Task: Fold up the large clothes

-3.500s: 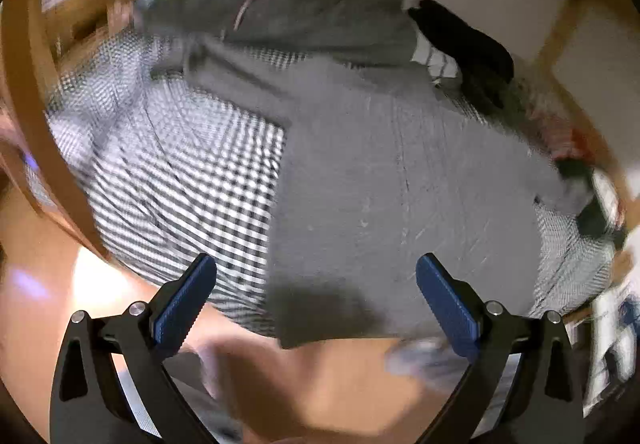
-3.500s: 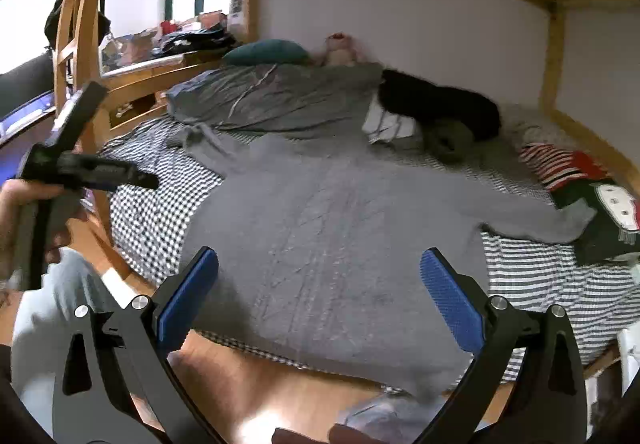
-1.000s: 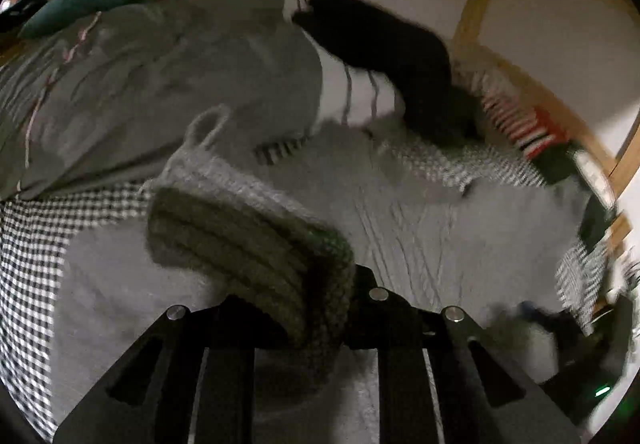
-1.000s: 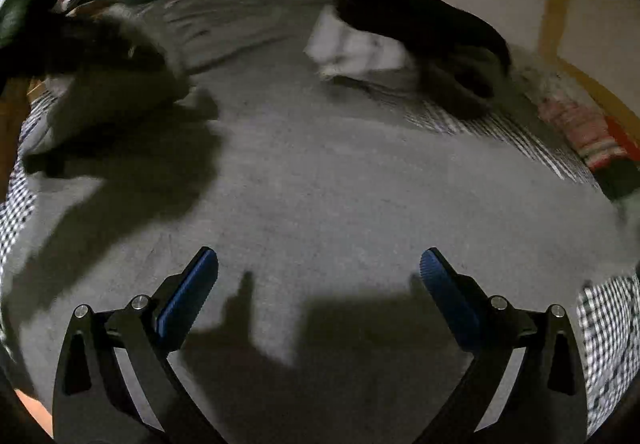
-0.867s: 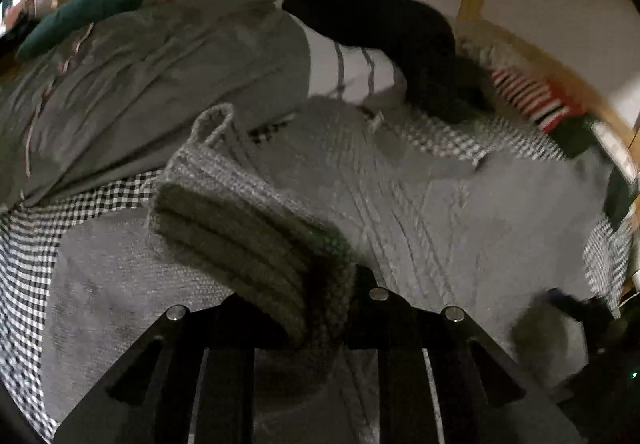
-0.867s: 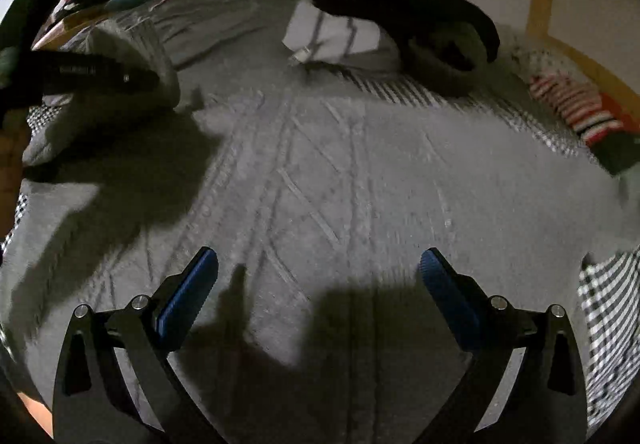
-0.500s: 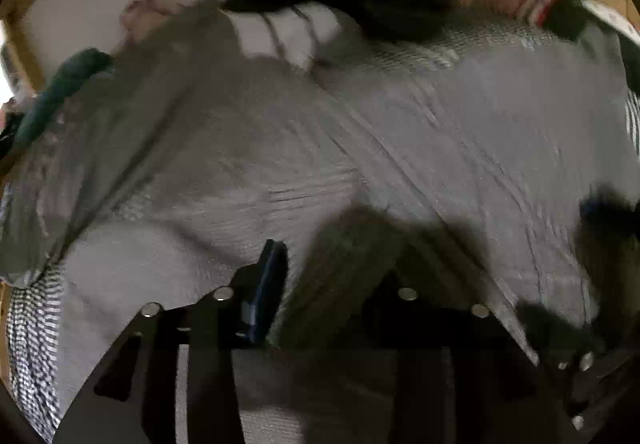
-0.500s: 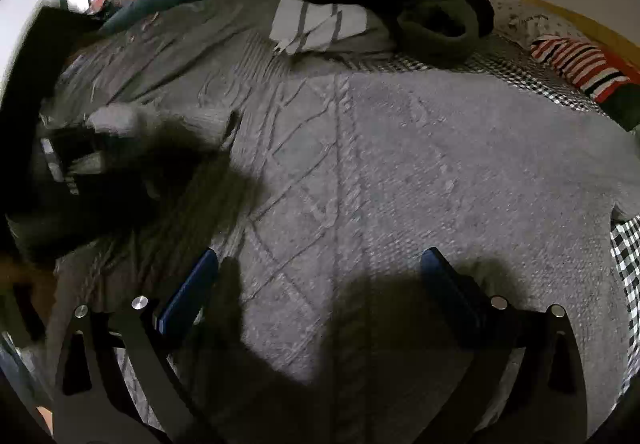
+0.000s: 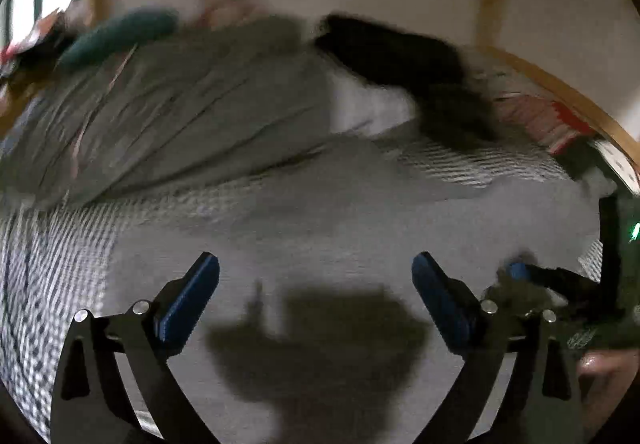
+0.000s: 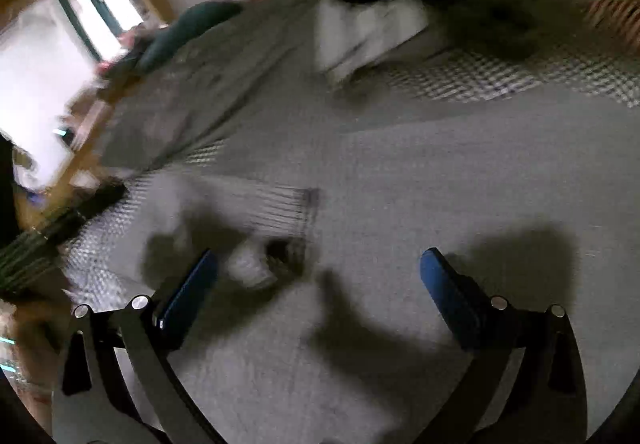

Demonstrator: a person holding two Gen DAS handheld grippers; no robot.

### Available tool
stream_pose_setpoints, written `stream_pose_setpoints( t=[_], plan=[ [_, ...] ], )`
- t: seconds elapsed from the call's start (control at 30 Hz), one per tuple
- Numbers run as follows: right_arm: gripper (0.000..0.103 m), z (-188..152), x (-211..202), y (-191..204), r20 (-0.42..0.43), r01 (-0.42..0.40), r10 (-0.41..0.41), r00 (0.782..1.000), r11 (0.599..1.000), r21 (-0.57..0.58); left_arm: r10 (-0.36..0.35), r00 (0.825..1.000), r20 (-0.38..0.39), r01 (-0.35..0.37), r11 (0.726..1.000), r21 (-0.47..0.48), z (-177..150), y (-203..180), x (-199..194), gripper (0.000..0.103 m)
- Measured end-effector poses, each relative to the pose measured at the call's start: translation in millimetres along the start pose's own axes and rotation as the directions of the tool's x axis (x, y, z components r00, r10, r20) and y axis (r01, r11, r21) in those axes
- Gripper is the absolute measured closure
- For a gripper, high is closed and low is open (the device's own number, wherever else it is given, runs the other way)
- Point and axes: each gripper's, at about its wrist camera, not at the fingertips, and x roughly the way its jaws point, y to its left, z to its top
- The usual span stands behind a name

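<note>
We work over the bed [image 9: 52, 244], whose checked sheet shows at the left edge, with a grey duvet [image 9: 180, 112] bunched toward the wall and a dark heap of clothes [image 9: 400, 56] beyond it. Spread across most of the sheet lies the grey knit sweater [image 9: 340, 228], flat under both tools and filling the lower half of each view; both pictures are smeared by motion, so fine detail in the knit is lost. In the right wrist view a sleeve [image 10: 256, 212] lies across the sweater's body, its ribbed cuff [image 10: 280, 248] just beside our near blue pad. Our left claw [image 9: 316, 284] stands wide, with nothing between its pads, hovering above the cloth. Our right claw [image 10: 320, 280] is likewise wide and empty, hanging over the body of the sweater near that cuff. We judge the step in hand to be moving on to the other sleeve. To do it well, we should take that sleeve near the cuff, bite only its layers and not the body beneath, then carry it low and straight across so it lies level with the first. We should check that the laid sleeve sits flat before we go on, since loose knit drags and bunches easily.
</note>
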Motion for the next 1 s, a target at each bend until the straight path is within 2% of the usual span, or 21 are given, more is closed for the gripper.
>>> stream_pose_setpoints(
  t=[0.07,0.1,0.13,0.2,0.23,0.27,0.33,0.4,0.43,0.47,0.5,0.57,0.63,0.73,0.77,0.8,0.83,0.9,0.93,0.97,1.0],
  plan=[
    [0.003,17,28,10,-0.08,-0.031,0.032,0.996,0.999,0.011,-0.056,0.994,-0.094,0.047,0.995,-0.093,-9,39,15,0.008],
    [0.003,25,43,12,-0.124,-0.016,0.018,0.992,1.0,0.019,-0.082,0.988,-0.133,0.062,0.987,-0.152,-18,62,24,0.008],
    [0.003,31,58,12,-0.178,0.007,0.001,0.984,0.999,0.04,-0.072,0.984,-0.163,0.043,0.984,-0.172,-26,75,31,0.008],
    [0.003,38,81,11,-0.246,0.026,-0.01,0.969,0.998,0.058,-0.054,0.979,-0.194,0.02,0.985,-0.17,-40,87,41,0.008],
    [0.003,38,87,11,-0.261,0.053,-0.034,0.965,0.997,0.064,-0.071,0.977,-0.201,0.037,0.985,-0.17,-48,88,44,0.008],
    [0.003,38,92,14,-0.272,0.082,-0.059,0.96,0.994,0.076,-0.073,0.976,-0.204,0.04,0.986,-0.162,-51,87,46,0.008],
    [0.003,37,94,23,-0.264,0.105,-0.09,0.96,0.994,0.043,-0.031,0.978,-0.207,0.012,0.995,-0.096,-63,76,50,0.008],
    [0.015,36,95,27,-0.248,0.148,-0.141,0.958,0.989,0.007,0.055,0.981,-0.185,-0.056,0.998,0.002,-76,59,54,0.008],
    [0.037,35,92,28,-0.234,0.197,-0.195,0.952,0.98,-0.013,0.081,0.983,-0.168,-0.078,0.997,0.025,-79,55,54,0.007],
    [0.055,35,89,27,-0.223,0.229,-0.228,0.948,0.973,-0.02,0.103,0.984,-0.147,-0.1,0.994,0.032,-82,50,52,0.007],
    [0.059,36,84,23,-0.206,0.223,-0.221,0.953,0.975,-0.014,0.108,0.984,-0.141,-0.106,0.994,0.025,-83,48,52,0.007],
    [0.081,37,71,17,-0.179,0.198,-0.195,0.964,0.98,0.0,0.105,0.985,-0.138,-0.104,0.994,0.016,-84,47,53,0.007],
    [0.094,36,56,16,-0.136,0.158,-0.158,0.978,0.987,-0.011,0.098,0.986,-0.137,-0.098,0.995,0.011,-82,47,54,0.007],
    [0.088,33,47,19,-0.154,0.166,-0.165,0.974,0.986,-0.005,0.102,0.986,-0.132,-0.101,0.995,0.014,-83,43,48,0.007],
    [0.071,30,48,15,-0.19,0.14,-0.131,0.973,0.989,0.037,0.102,0.986,-0.13,-0.101,0.995,0.014,-82,42,49,0.007],
    [0.059,28,49,13,-0.199,0.106,-0.092,0.976,0.992,0.062,0.101,0.986,-0.129,-0.1,0.995,0.012,-81,46,52,0.007],
    [0.041,24,52,11,-0.217,0.05,-0.027,0.976,0.994,0.099,0.1,0.987,-0.128,-0.099,0.995,0.011,-82,50,51,0.007],
    [0.035,16,60,11,-0.258,-0.026,0.059,0.964,0.991,0.129,0.099,0.987,-0.123,-0.099,0.995,0.01,-86,51,49,0.007],
    [0.029,12,67,13,-0.285,-0.081,0.122,0.951,0.985,0.154,0.1,0.987,-0.122,-0.099,0.995,0.01,-85,51,50,0.007],
    [0.024,10,72,16,-0.295,-0.081,0.124,0.947,0.985,0.155,0.1,0.988,-0.121,-0.1,0.995,0.009,-85,51,50,0.007],
    [0.024,9,77,19,-0.3,-0.058,0.099,0.949,0.988,0.144,0.1,0.988,-0.121,-0.1,0.995,0.009,-86,51,50,0.007]
  ],
)
